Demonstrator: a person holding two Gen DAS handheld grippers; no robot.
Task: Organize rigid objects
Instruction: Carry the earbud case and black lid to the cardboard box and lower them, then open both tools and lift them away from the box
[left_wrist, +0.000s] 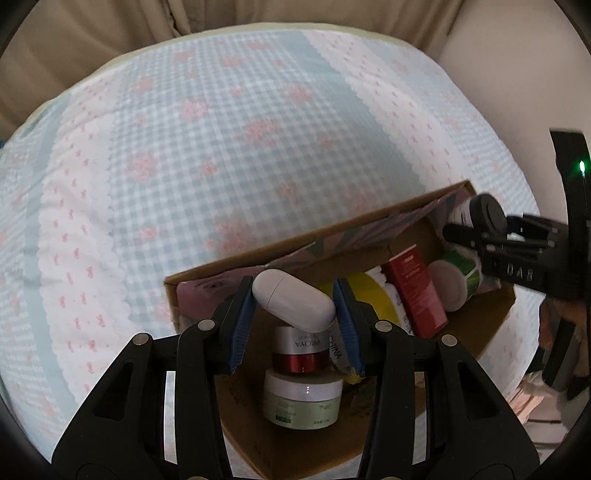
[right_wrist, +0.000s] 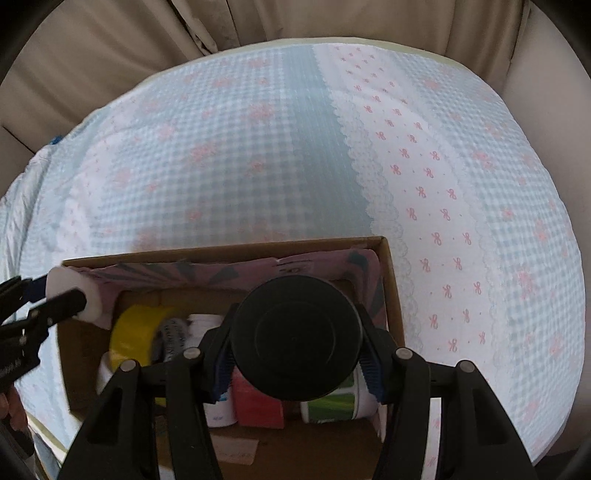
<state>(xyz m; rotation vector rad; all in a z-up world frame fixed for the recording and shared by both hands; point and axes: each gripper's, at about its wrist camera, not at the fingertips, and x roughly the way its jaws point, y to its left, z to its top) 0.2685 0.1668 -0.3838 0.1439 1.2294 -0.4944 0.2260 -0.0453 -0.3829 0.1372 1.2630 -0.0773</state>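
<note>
Checked bedspread (left_wrist: 207, 155) fills upper frame; cardboard box (left_wrist: 369, 221) lower centre. Left gripper (left_wrist: 293, 314) clamps white capsule case (left_wrist: 293, 300), right gripper (right_wrist: 295, 354) clamps black-capped bottle (right_wrist: 295, 339), both above box. Placing step; next: lower into free gaps, release.

Place: we take this for a home bedroom.
Bed: a quilted cover (left_wrist: 229, 155) in blue gingham with pink bows and flowers fills our view.
Far side: beige curtains (right_wrist: 122, 48) hang behind it.
Near edge: a cardboard box (right_wrist: 391, 280) of cosmetic jars sits on the cover.
</note>
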